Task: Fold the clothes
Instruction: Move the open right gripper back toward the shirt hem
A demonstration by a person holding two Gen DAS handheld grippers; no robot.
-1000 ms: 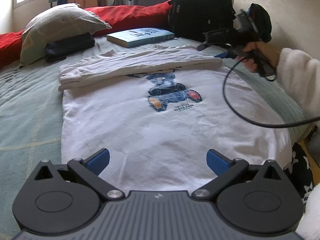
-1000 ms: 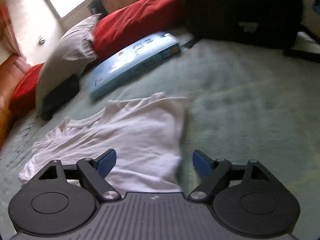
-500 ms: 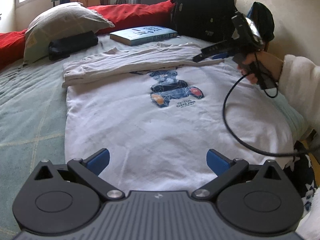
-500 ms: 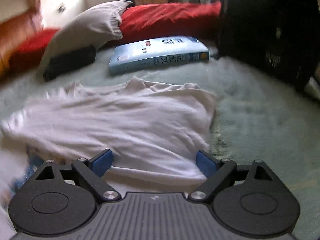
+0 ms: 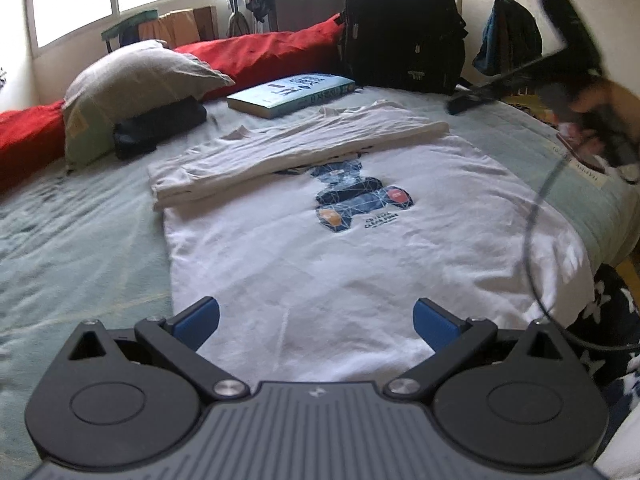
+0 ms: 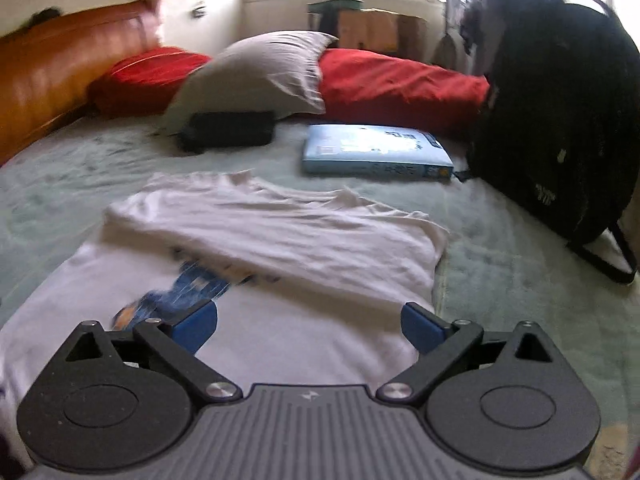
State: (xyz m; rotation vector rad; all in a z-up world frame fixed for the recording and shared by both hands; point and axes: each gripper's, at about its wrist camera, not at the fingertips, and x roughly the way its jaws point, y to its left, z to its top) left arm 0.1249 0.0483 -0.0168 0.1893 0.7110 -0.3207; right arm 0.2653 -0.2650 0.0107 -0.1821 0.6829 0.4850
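A white T-shirt (image 5: 360, 264) is laid flat on the pale green bedspread (image 5: 72, 248), its printed front facing up. Its far part is folded back over itself, so that a doubled band of cloth (image 5: 288, 152) lies across the shirt from left to right, partly covering the top of the blue printed figure (image 5: 360, 200). The near hem is seen just in front of the left gripper (image 5: 316, 320), whose jaws are held wide apart above the cloth with nothing between the blue pads (image 5: 198, 318).

The right gripper (image 6: 310, 322) is seen over the right part of the shirt, near the folded band; its jaws are opening and are spread wide, and no cloth is caught between them. In the left wrist view the same tool appears blurred at the far right, held in a hand (image 5: 600, 108), with a dark cable (image 5: 536, 216) hanging in a loop from it over the right edge of the shirt.

Beyond the shirt a blue book (image 5: 292, 94) is lying on the bedspread. To its left a grey pillow (image 5: 136, 80) rests over a dark pouch (image 5: 160, 128), with a red bolster (image 5: 260, 60) behind them. A black backpack (image 5: 404, 28) stands to the right of the book.
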